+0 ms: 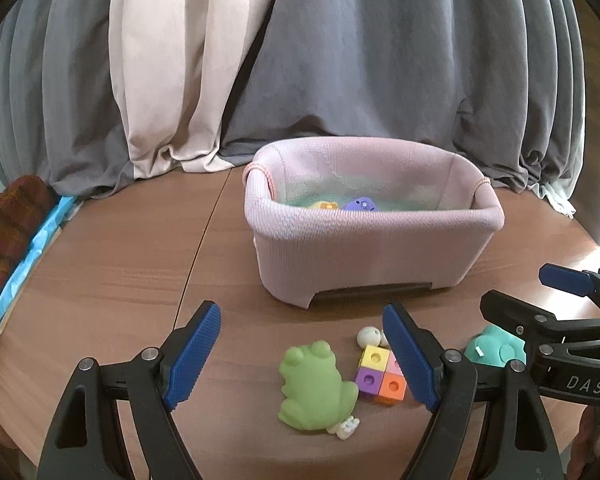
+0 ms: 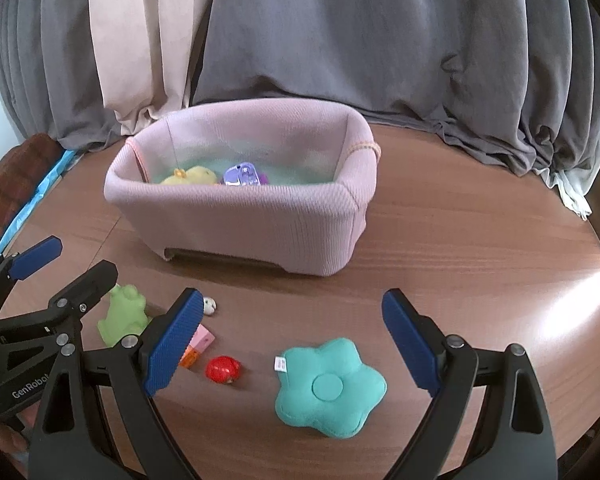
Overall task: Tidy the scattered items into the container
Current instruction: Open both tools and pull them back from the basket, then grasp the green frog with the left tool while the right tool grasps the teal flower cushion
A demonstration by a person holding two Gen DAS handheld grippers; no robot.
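We see the pink fabric basket (image 1: 374,236) standing near the back of the round wooden table (image 1: 112,280), close to the grey curtains (image 1: 380,60), and it already holds a yellow plush (image 2: 192,176) and a purple toy (image 2: 244,174), so we judge the tidying partly done. The rest lie in a loose cluster on the table in front of the basket, which puts them within easy reach of both hands: a green frog (image 1: 316,388), a block of coloured cubes (image 1: 380,376) just beside it, a small white ball (image 1: 369,336) behind the cubes, a small white piece (image 1: 347,428) touching the frog's near edge, a red ball (image 2: 223,369) and a teal flower cushion (image 2: 328,388). Our left gripper (image 1: 302,360) stands wide open and empty, its blue pads on either side of the frog and cubes but apart from them. Our right gripper (image 2: 290,340) is likewise spread wide with nothing held, framing the cushion, which lies flat between and below its pads. We judge each hand is lining up over its own target before closing.
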